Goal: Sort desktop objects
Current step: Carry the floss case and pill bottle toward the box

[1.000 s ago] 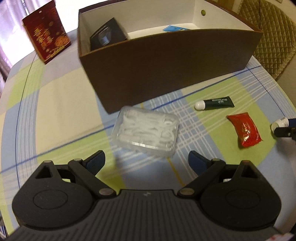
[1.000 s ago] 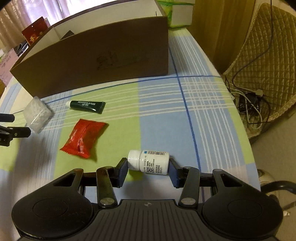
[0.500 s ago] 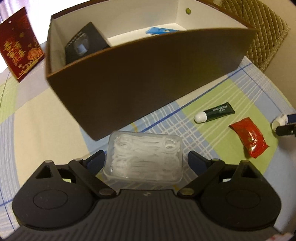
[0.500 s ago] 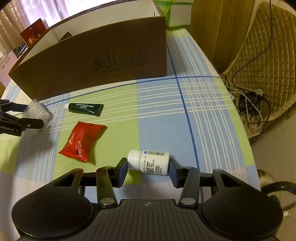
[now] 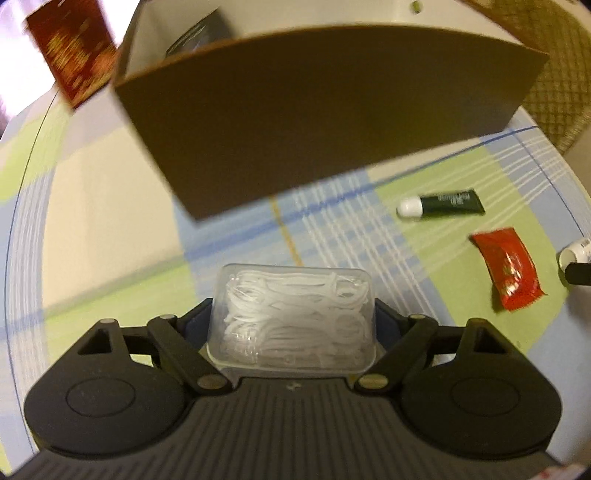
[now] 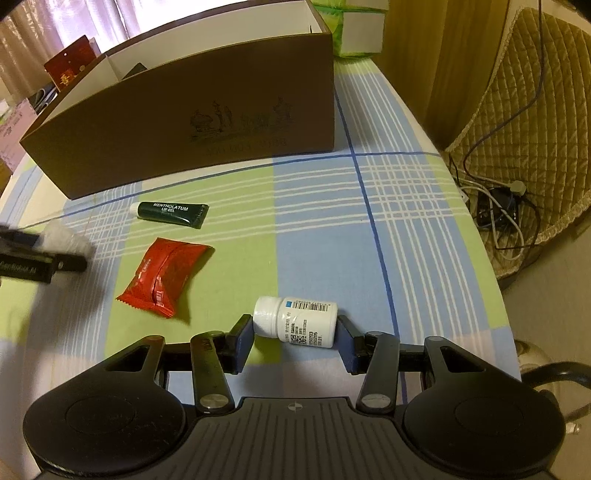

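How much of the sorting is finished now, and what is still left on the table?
Done: the brown cardboard box already holds a dark item. In hand: the left gripper has just been closing on the clear plastic case of floss picks; the right gripper clamps the white pill bottle, lying on the cloth. Left: the green lip gel tube and the red snack packet.

One brown box [image 6: 184,122], one tube [image 6: 171,214], one red packet [image 6: 162,277], one bottle [image 6: 299,326], one clear case [image 5: 291,317]

Left tool [image 5: 293,325] closing around clear floss-pick box [image 5: 293,317], brown box [image 5: 314,110] beyond
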A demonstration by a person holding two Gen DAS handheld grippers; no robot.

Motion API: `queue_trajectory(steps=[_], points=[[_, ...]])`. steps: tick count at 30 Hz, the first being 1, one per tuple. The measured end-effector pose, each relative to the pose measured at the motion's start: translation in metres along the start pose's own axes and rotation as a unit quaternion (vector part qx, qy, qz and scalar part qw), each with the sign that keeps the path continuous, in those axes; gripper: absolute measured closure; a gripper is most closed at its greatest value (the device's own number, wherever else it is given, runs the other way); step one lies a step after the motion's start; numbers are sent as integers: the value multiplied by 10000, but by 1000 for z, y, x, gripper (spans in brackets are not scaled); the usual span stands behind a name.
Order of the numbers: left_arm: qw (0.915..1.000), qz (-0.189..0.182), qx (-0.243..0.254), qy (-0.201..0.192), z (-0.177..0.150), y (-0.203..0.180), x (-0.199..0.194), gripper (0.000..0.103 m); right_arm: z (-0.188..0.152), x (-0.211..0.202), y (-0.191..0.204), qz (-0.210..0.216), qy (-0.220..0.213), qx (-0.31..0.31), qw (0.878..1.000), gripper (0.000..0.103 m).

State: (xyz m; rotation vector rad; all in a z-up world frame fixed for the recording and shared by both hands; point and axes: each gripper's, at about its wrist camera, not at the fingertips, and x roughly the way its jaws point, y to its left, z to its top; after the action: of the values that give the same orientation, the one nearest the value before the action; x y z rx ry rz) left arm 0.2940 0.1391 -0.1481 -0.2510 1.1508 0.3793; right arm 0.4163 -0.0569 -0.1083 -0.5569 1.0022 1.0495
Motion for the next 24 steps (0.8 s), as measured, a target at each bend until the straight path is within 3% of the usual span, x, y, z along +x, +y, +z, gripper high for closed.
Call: queue_trajectory(steps=[7,14,24], points=[[9999,48,-36,141,-29,-21,-14,17,-1,1,2,12,-50,-96,9999,58],[9999,85,47,45,-24,-26,-13,16,2,7,9,-95,-116,-288,9995,52],[9999,131,68,-71,-25,-32,-15,19,-4,3,11,-160,-143,-593,9980,59]])
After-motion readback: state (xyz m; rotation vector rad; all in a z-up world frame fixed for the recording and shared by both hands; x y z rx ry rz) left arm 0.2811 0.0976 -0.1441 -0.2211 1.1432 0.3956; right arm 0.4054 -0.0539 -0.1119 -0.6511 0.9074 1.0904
